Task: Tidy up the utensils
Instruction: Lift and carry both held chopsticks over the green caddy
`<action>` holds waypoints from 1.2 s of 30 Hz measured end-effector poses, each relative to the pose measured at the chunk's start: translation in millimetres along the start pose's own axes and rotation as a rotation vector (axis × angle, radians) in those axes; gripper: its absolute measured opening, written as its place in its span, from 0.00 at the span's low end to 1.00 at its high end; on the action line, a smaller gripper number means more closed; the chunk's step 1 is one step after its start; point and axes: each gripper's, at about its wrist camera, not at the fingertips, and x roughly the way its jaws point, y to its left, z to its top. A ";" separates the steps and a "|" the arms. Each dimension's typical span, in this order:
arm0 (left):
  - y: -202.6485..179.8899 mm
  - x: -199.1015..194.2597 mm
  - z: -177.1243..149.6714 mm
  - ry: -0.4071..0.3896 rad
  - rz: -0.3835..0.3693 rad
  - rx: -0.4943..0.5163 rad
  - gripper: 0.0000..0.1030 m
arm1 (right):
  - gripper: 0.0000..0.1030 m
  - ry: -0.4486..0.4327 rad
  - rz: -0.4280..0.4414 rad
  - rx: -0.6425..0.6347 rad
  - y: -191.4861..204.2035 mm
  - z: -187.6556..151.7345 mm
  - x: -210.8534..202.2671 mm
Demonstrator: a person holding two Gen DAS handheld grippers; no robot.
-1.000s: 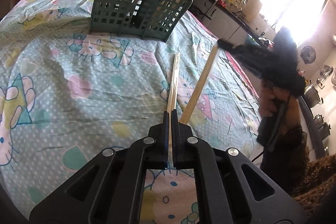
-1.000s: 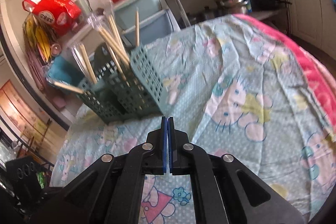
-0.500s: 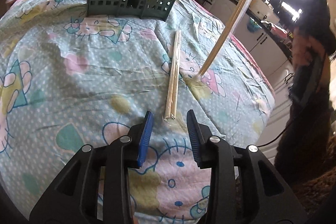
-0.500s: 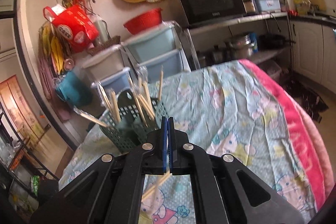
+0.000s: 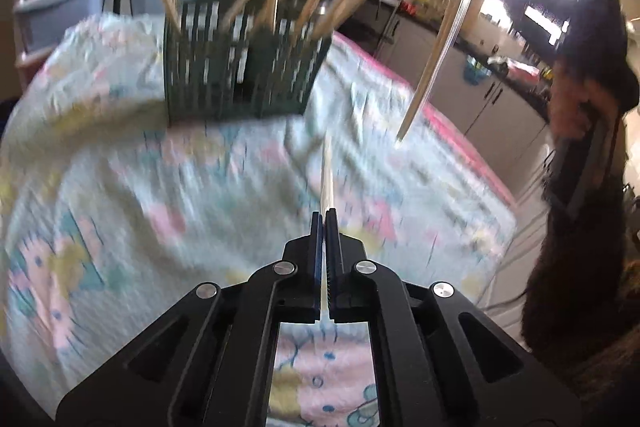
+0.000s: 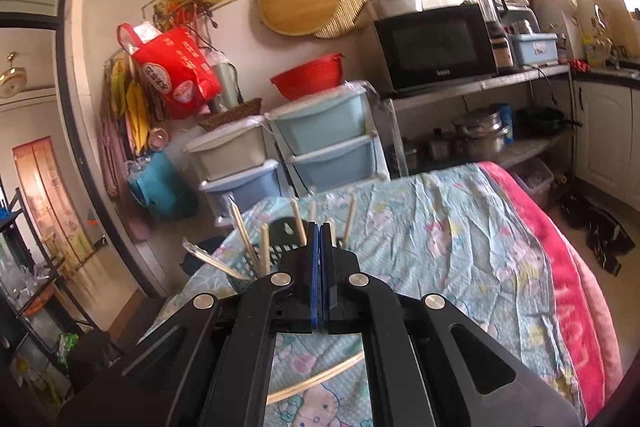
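Left gripper is clamped tight on a pair of chopsticks. Pale sticks, pinched btwn the pads near one end, long axis running straight out ahead along the fingers toward the green basket. The far tips hang over the cartoon-print bedsheet; can't tell if they touch it, the left view is pretty blurred.

Right gripper is squeezed closed too. In its own view nothing shows btwn the pads, but from the left cam a second pair of chopsticks hangs from up by the person's fuzzy dark sleeve, so prob held there. Those sit steep, almost upright, tips pointing down at the sheet w/ a gap under them, well off to the right of the basket.

Basket stands on the sheet toward the far end, w/ a bunch of chopsticks already stuck in it, leaning out in all directions. Behind it are stacked plastic drawers and a microwave on a shelf.
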 end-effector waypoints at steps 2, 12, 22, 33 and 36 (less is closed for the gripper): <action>-3.0 -12.2 15.2 -0.047 -0.007 0.011 0.00 | 0.01 -0.016 0.014 -0.011 6.0 7.2 -1.4; -16.2 -60.5 85.2 -0.264 -0.009 0.069 0.00 | 0.01 -0.090 0.077 -0.051 34.5 38.0 -3.6; -16.7 -104.8 140.8 -0.438 0.023 0.092 0.00 | 0.01 -0.141 0.114 -0.052 51.3 61.9 1.4; -27.4 -121.1 186.1 -0.531 0.014 0.126 0.00 | 0.01 -0.186 0.129 -0.041 56.3 80.9 15.3; -24.6 -119.0 196.5 -0.543 0.024 0.120 0.00 | 0.01 -0.197 0.126 -0.044 55.1 86.8 21.1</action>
